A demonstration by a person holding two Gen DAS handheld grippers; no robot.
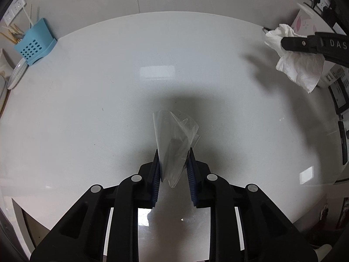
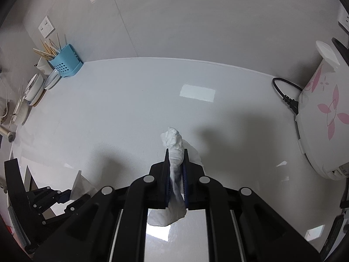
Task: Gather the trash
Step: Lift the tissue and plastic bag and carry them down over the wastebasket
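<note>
Both grippers level, trash clamped

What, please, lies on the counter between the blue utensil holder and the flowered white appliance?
Only bare white counter, as the right wrist view shows between the blue utensil holder and the flowered appliance.

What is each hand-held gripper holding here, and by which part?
The left hand-held gripper pinches a clear plastic wrapper near its lower end. The right hand-held gripper clamps a crumpled white tissue around its middle.

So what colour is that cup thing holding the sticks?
Light blue holder, dotted with holes; clearest in the right wrist view.
</note>
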